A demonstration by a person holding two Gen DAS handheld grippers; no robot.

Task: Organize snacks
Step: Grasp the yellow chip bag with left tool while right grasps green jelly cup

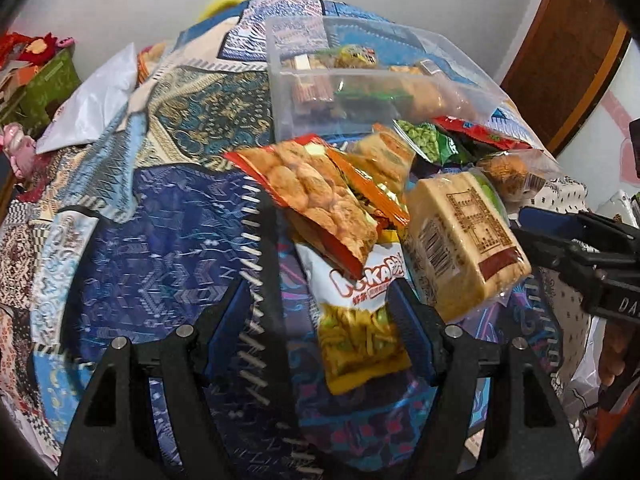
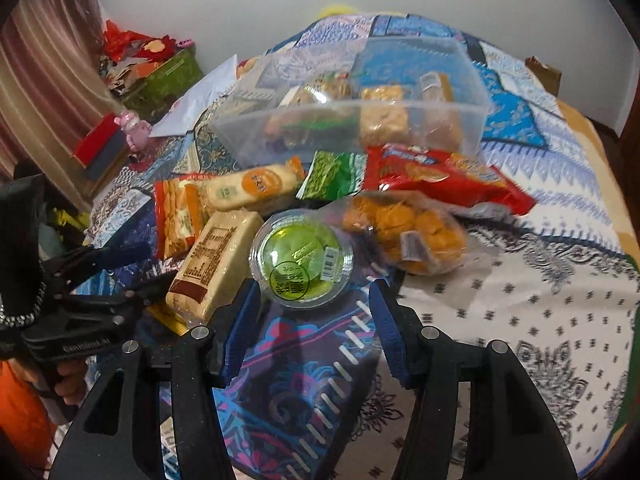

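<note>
Left wrist view looks down on a bed (image 1: 160,220) with a patchwork quilt in blue, teal and white. The left gripper (image 1: 320,328) has black arms and blue ribbed pads. Its jaws are apart with nothing pinched. A shiny white and yellow snack bag (image 1: 360,320) lies just in front, near the right pad.

Above that bag is a crinkly orange packet of round crackers (image 1: 320,196). Beside it sits a blocky pale cake pack (image 1: 460,232) with a brown square print. A green pea bag (image 1: 428,140) lies behind them.

A see-through plastic box (image 1: 360,80) stands further back. It already has some snacks inside. A white plastic bag (image 1: 96,100) lies at the far left of the bed.

Right wrist view shows the right gripper (image 2: 312,316) with jaws apart and gripping nothing. A round clear tub with something green inside (image 2: 302,258) sits just ahead of the pads. A clear bag of orange puffs (image 2: 408,232) lies to its right. A red snack bag (image 2: 440,180) is behind that.

A plain white wall (image 2: 280,0) stands behind the bed. A striped curtain (image 2: 48,80) hangs at the left.
</note>
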